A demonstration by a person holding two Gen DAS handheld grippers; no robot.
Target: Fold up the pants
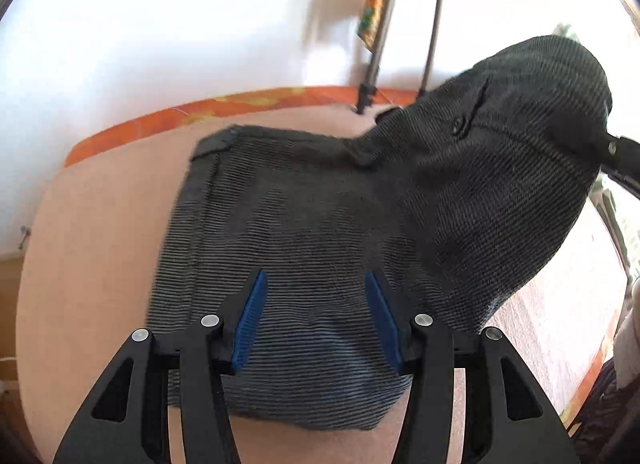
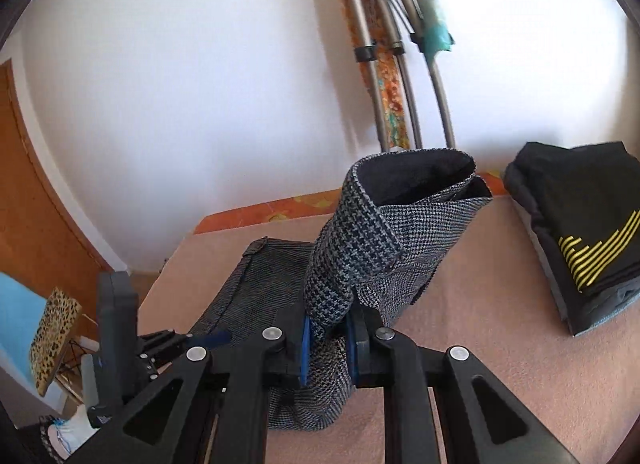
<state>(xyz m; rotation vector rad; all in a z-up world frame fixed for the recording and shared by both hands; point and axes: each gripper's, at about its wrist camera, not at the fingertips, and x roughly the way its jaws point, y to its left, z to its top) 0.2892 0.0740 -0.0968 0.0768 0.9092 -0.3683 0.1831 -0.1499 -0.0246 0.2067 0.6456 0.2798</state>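
Right wrist view alone shows the right gripper (image 2: 327, 338) clenched on the pants (image 2: 352, 260), lifted ahead; left gripper (image 1: 315, 318) hovers released above them on the bed (image 1: 100, 224).

Home bedroom: bed (image 2: 500, 324), folded clothes (image 2: 580, 220), wooden door (image 2: 36, 204).

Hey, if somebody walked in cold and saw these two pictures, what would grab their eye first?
First, the grey checked pants in the middle of the pinkish bed, one end lifted up and pinched in the right claw. Next, the left claw hovering open above the flat part of the pants. Then the folded black garment with yellow stripes at the right on the bed.
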